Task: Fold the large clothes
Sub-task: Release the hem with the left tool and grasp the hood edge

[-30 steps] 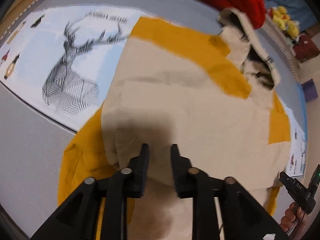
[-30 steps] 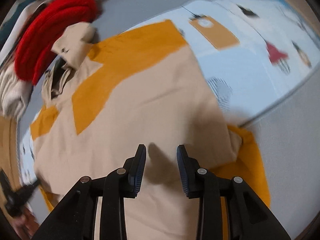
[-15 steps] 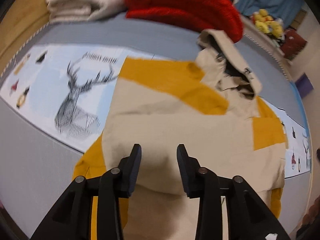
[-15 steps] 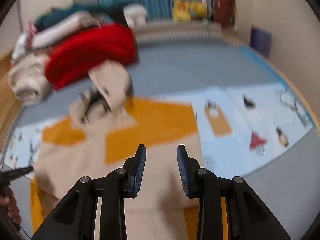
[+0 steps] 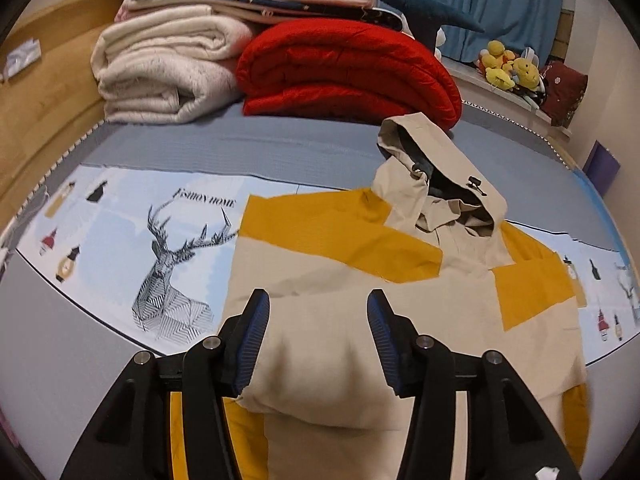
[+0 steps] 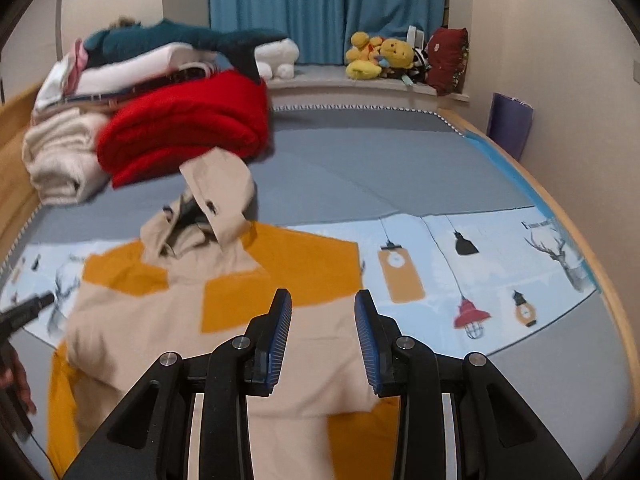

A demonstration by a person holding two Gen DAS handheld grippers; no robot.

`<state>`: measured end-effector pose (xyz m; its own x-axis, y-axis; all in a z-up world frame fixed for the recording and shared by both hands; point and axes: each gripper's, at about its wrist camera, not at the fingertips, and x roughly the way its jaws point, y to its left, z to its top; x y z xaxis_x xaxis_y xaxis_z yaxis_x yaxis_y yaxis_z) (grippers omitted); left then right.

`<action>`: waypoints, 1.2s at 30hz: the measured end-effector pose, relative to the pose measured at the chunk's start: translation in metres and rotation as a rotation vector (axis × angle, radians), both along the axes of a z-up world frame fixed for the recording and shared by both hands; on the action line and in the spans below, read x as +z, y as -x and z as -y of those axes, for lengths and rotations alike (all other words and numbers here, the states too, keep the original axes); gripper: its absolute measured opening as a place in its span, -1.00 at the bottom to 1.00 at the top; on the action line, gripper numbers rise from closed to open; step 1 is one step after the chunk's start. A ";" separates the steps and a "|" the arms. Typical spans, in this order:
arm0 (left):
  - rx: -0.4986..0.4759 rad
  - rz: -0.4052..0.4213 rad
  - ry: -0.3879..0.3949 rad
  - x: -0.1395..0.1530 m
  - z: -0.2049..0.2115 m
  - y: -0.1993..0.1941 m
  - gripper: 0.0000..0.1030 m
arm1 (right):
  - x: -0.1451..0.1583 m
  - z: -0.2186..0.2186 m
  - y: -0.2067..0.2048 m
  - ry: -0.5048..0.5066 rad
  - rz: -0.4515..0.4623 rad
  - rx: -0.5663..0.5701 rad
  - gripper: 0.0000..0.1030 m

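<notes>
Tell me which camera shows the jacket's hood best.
The left wrist view. There the hood is sharp, showing its dark lining and a black cord toggle, lying beyond the open left gripper. The right wrist view shows the hood too, but motion-blurred, with less detail.

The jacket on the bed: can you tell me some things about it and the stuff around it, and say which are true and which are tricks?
1. The jacket is beige with yellow patches. True.
2. The left gripper is pinching the jacket. False: its jaws stand open above the cloth, holding nothing.
3. The hood points toward the red blanket. True.
4. The red blanket lies on top of the jacket. False: it sits folded beyond the hood, beside the cream blanket.
5. The right gripper is open. True.
6. The plush toys sit on the jacket. False: they are on the ledge by the blue curtain.
</notes>
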<state>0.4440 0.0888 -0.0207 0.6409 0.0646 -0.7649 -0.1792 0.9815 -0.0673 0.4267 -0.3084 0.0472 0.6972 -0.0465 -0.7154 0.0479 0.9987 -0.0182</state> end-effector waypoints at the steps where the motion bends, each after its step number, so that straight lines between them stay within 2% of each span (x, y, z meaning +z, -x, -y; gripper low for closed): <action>1: -0.007 0.006 0.001 0.000 0.002 0.000 -0.15 | -0.002 0.002 0.000 -0.004 -0.013 0.001 -0.33; 6: -0.065 0.033 -0.022 0.009 0.016 -0.003 -0.26 | -0.010 0.017 -0.005 -0.018 -0.057 -0.040 -0.33; 9: -0.081 0.035 -0.050 0.013 0.025 -0.025 -0.34 | -0.009 0.021 -0.007 -0.032 -0.060 -0.036 -0.33; 12: -0.044 0.039 -0.042 0.017 0.023 -0.068 -0.88 | -0.010 0.020 -0.009 0.003 -0.058 -0.026 -0.33; 15: -0.042 0.042 -0.028 0.015 0.023 -0.120 -0.90 | -0.013 0.019 -0.011 0.004 -0.064 -0.013 -0.33; 20: -0.069 -0.012 0.034 -0.001 0.027 -0.209 -0.89 | -0.021 0.021 -0.019 0.023 -0.074 -0.026 -0.33; 23: -0.096 -0.052 0.088 -0.017 0.033 -0.257 -0.89 | -0.027 0.025 -0.024 0.030 -0.086 -0.051 -0.46; 24: -0.103 -0.074 0.124 -0.025 0.034 -0.274 -0.89 | -0.028 0.027 -0.026 0.028 -0.087 -0.061 -0.54; 26: -0.107 -0.105 0.194 -0.036 0.034 -0.299 -0.88 | -0.031 0.030 -0.031 0.015 -0.087 -0.078 -0.54; 30: -0.085 -0.181 0.316 -0.061 0.031 -0.347 -0.72 | -0.039 0.028 -0.037 0.002 -0.099 -0.064 -0.53; 33: -0.082 -0.242 0.367 -0.081 0.032 -0.371 -0.49 | -0.049 0.024 -0.041 0.008 -0.127 -0.035 -0.52; 36: -0.054 -0.283 0.395 -0.098 0.032 -0.387 -0.47 | -0.057 0.026 -0.045 -0.015 -0.150 -0.035 -0.51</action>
<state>0.8314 0.0564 -0.1190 0.3988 -0.2932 -0.8689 -0.1940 0.8991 -0.3924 0.4713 -0.3342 -0.0102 0.5806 -0.0575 -0.8121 0.0802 0.9967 -0.0133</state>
